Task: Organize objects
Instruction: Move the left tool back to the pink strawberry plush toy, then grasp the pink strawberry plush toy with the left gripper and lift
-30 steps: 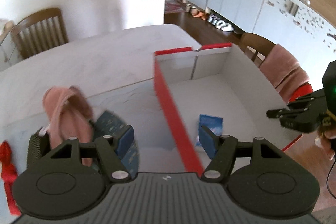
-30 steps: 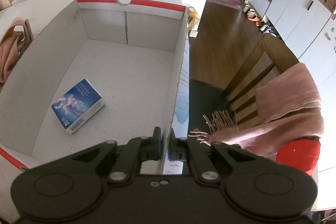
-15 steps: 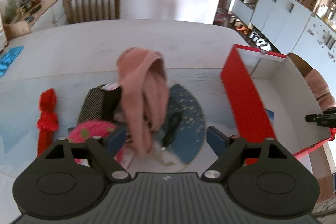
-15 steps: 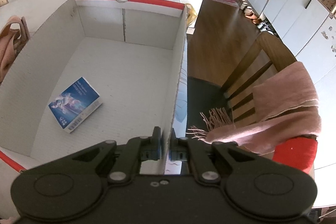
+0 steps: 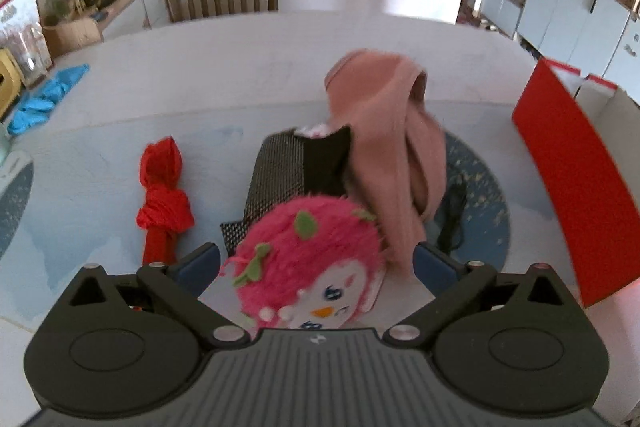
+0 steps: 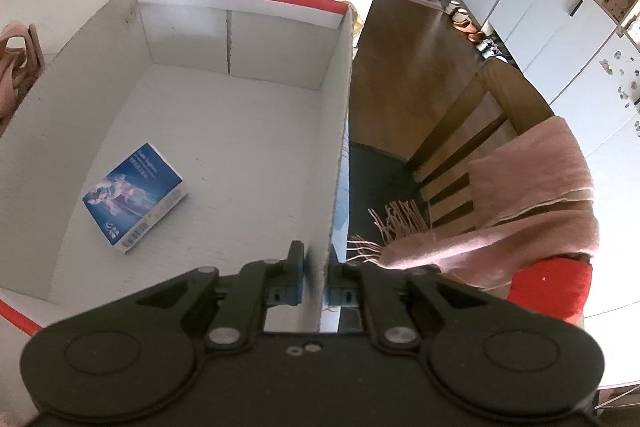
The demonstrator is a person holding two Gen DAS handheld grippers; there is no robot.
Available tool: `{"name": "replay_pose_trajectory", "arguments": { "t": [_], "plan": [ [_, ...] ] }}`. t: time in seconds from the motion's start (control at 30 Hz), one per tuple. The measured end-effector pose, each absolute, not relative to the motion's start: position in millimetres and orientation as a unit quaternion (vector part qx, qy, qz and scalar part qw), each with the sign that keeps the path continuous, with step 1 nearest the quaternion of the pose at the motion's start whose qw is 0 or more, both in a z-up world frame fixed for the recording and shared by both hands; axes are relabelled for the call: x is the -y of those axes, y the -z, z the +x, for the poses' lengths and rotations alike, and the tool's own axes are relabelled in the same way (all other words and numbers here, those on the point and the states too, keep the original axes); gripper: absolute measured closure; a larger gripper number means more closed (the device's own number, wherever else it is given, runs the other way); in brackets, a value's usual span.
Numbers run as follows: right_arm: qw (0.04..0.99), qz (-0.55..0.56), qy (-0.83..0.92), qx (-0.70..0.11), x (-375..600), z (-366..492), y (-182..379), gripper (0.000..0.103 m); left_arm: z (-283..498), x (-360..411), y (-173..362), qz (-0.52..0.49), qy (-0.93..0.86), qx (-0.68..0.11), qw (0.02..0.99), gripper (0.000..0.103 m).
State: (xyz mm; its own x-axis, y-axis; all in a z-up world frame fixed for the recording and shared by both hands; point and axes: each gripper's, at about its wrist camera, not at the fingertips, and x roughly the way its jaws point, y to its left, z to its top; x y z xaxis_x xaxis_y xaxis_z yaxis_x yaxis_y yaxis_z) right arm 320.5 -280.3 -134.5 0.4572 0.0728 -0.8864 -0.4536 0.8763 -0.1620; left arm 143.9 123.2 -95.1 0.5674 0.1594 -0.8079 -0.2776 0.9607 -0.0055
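One blue packet [image 6: 134, 197] already laid in box [image 6: 240, 75]. Plush [image 5: 308, 263], scarf [image 5: 388, 139], red cloth [image 5: 162, 195] left on table. Left gripper [image 5: 316, 263] just spread wide around plush, nothing clamped. Right gripper [image 6: 314, 279] clenched on box wall.

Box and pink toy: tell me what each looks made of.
Box: looks like corrugated cardboard, matte white inside with red outside; the cut wall edge shows fluting. Pink toy: plush, seemingly synthetic fur; shaggy fibres, felt-like green leaves, stitched face.
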Motion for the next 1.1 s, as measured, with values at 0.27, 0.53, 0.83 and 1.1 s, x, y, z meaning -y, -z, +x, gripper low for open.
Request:
{"name": "replay_pose_trajectory", "arguments": {
  "t": [0.27, 0.53, 0.83, 1.1],
  "plan": [
    [0.830, -0.201, -0.148, -0.500, 276.8, 321.6, 136.0, 0.094, 155.2, -130.5, 126.2, -0.036, -0.113, -0.484, 0.867, 0.000],
    [0.831, -0.203, -0.142, -0.499, 275.8, 320.6, 136.5, 0.093, 157.3, -131.8, 129.1, -0.031, -0.124, -0.475, 0.871, 0.003],
    [0.831, -0.204, -0.142, -0.498, 276.8, 320.3, 135.9, 0.093, 153.5, -130.5, 120.0, -0.035, -0.130, -0.474, 0.870, 0.030],
    [0.831, -0.203, -0.147, -0.497, 278.1, 321.5, 134.8, 0.094, 145.4, -122.1, 96.9, -0.039, -0.136, -0.476, 0.868, 0.031]
  ]
}}
